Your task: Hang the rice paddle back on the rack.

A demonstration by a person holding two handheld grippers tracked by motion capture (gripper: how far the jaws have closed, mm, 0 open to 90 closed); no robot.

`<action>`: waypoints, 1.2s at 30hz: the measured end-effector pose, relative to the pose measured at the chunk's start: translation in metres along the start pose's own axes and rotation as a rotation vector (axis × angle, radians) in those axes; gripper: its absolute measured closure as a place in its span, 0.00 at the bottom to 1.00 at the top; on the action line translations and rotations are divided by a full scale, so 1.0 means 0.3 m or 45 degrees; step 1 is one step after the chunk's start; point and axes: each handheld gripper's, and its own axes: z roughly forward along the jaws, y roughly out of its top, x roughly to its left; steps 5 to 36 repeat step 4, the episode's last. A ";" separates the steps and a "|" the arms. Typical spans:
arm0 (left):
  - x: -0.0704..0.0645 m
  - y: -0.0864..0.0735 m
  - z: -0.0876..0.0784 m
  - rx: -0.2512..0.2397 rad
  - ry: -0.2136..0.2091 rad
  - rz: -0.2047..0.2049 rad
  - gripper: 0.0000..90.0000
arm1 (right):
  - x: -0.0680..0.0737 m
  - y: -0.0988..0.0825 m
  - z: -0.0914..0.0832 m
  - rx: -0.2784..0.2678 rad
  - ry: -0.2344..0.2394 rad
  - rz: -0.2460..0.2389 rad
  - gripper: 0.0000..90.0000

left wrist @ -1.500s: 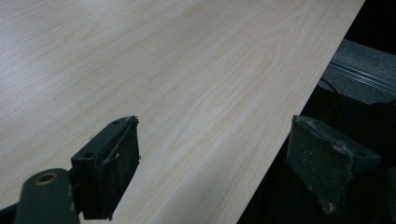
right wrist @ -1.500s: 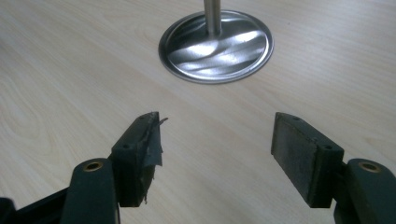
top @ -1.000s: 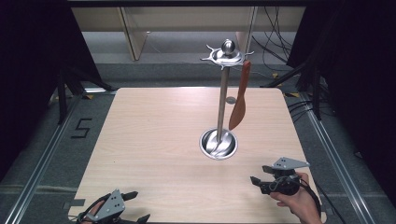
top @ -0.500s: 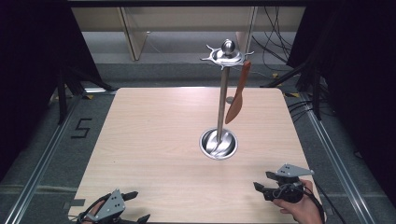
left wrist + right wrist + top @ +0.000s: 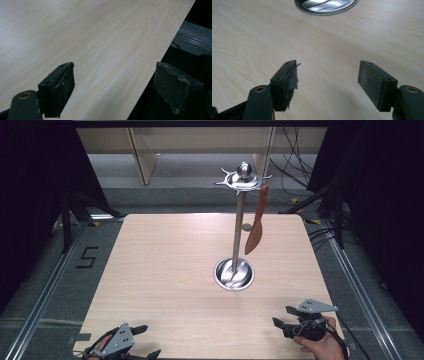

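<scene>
One wooden table (image 5: 165,270) carried one metal stand (image 5: 238,227): a single upright pole rising from one round steel base (image 5: 234,273), set right of centre, with one hook ring and ball at the top. One brown wooden spatula (image 5: 256,221) hung blade-down from that ring, just right of the pole and clear of the table. You held two grippers. Your left gripper (image 5: 142,340) lay at the near left edge, jaws spread apart and empty, one jaw past the table's edge. Your right gripper (image 5: 283,316) sat at the near right, jaws likewise wide and empty, facing the base, well apart from the spatula. One mark was readable: a "5" (image 5: 86,257) on the floor, left of the table.
</scene>
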 end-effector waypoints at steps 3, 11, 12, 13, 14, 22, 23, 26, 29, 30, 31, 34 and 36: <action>0.002 0.002 -0.002 0.011 -0.004 0.001 0.18 | 0.000 0.000 0.002 -0.003 0.002 -0.003 0.36; 0.002 0.002 -0.002 0.011 -0.004 0.001 0.18 | -0.001 0.000 0.001 -0.002 0.001 -0.004 0.36; 0.002 0.002 -0.002 0.011 -0.004 0.001 0.18 | -0.001 0.000 0.001 -0.002 0.001 -0.004 0.36; 0.002 0.002 -0.002 0.011 -0.004 0.001 0.18 | -0.001 0.000 0.001 -0.002 0.001 -0.004 0.36; 0.002 0.002 -0.002 0.011 -0.004 0.001 0.18 | -0.001 0.000 0.001 -0.002 0.001 -0.004 0.36; 0.002 0.002 -0.002 0.011 -0.004 0.001 0.18 | -0.001 0.000 0.001 -0.002 0.001 -0.004 0.36; 0.002 0.002 -0.002 0.011 -0.004 0.001 0.18 | -0.001 0.000 0.001 -0.002 0.001 -0.004 0.36; 0.002 0.002 -0.002 0.011 -0.004 0.001 0.18 | -0.001 0.000 0.001 -0.002 0.001 -0.004 0.36; 0.002 0.002 -0.002 0.011 -0.004 0.001 0.18 | -0.001 0.000 0.001 -0.002 0.001 -0.004 0.36; 0.002 0.002 -0.002 0.011 -0.004 0.001 0.18 | -0.001 0.000 0.001 -0.002 0.001 -0.004 0.36; 0.002 0.002 -0.002 0.011 -0.004 0.001 0.18 | -0.001 0.000 0.001 -0.002 0.001 -0.004 0.36; 0.002 0.002 -0.002 0.011 -0.004 0.001 0.18 | -0.001 0.000 0.001 -0.002 0.001 -0.004 0.36; 0.002 0.002 -0.002 0.011 -0.004 0.001 0.18 | -0.001 0.000 0.001 -0.002 0.001 -0.004 0.36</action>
